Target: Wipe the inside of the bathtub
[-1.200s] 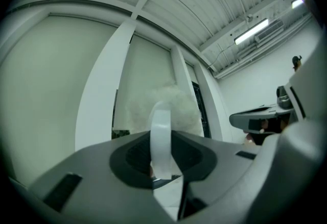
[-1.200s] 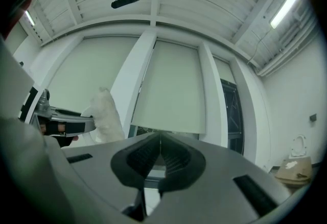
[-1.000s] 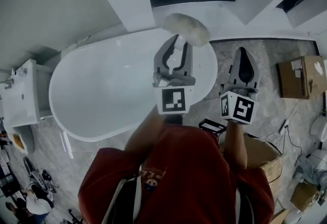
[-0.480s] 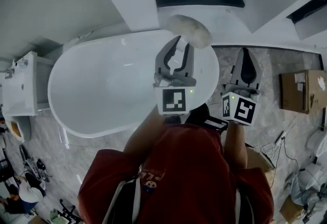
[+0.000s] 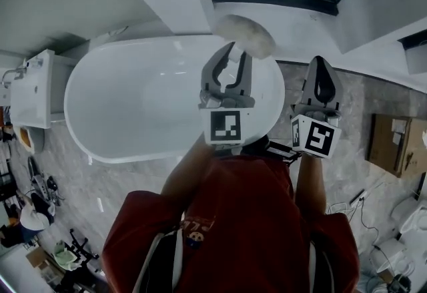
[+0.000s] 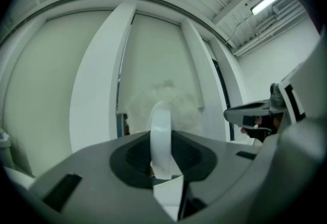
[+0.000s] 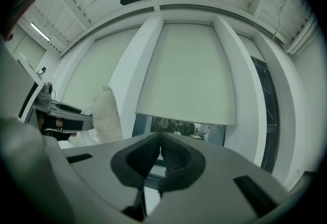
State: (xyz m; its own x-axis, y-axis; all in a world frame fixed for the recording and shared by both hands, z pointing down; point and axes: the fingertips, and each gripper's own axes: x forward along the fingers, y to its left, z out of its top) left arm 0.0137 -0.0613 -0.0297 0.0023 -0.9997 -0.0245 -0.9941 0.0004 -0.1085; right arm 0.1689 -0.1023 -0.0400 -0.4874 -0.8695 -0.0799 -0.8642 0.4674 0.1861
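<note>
Over the white oval bathtub (image 5: 133,101), the left gripper (image 5: 237,51) clamps a fluffy white pad (image 5: 249,34); the right gripper (image 5: 321,65) is pinched closed, empty.

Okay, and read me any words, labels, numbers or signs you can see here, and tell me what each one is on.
No text here can be read with confidence.
Orange print on the red shirt: a few letters, creased and too blurred to read.
Marker cubes: black-and-white square patterns only, no words or numbers.
Cardboard box: a pale label, too small to read.
</note>
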